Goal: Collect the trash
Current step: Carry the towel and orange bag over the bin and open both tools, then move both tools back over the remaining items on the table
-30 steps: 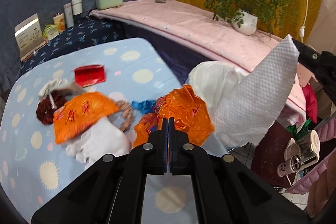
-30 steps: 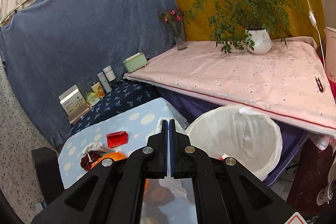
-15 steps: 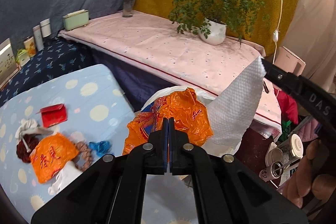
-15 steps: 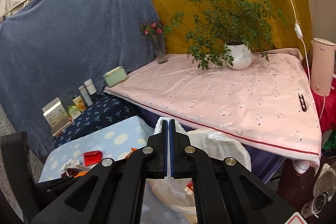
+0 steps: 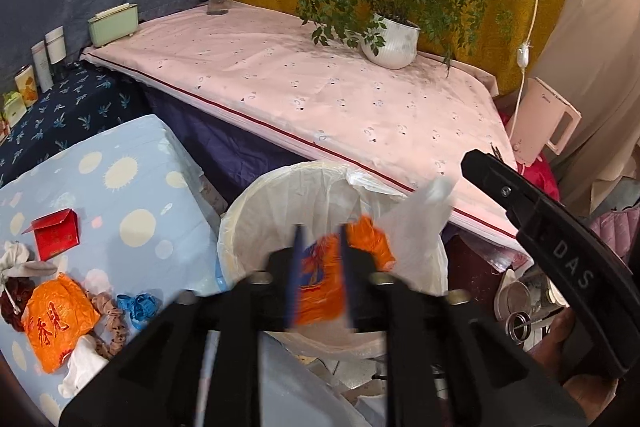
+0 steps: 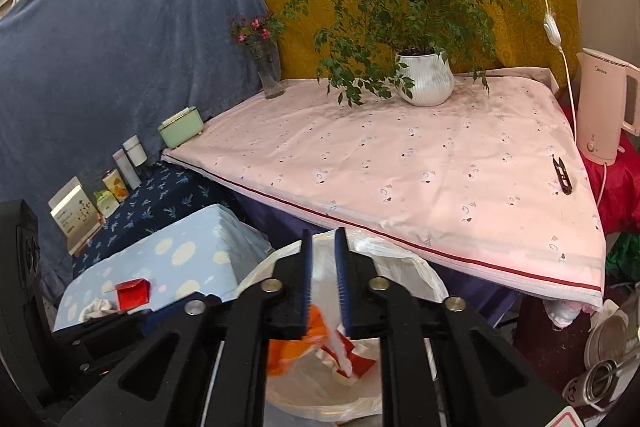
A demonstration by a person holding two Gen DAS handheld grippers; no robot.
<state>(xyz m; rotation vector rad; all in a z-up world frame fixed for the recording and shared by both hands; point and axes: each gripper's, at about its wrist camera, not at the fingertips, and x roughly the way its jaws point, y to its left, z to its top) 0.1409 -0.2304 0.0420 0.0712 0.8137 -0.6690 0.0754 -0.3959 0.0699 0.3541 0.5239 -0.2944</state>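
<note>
Both tongs hang over the bin, their jaws just parting. Left tongs are released, with the orange wrapper loose (blurred) between them; right tongs let the paper towel slip into the bin. More trash lies on the spotted surface.

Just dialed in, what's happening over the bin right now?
Both grippers are over the white-lined trash bin, letting go of trash. The left gripper has just opened, and the orange wrapper sits loose between its jaws. The right gripper has also just opened, dropping the white paper towel. More litter waits on the blue spotted cloth.
</note>
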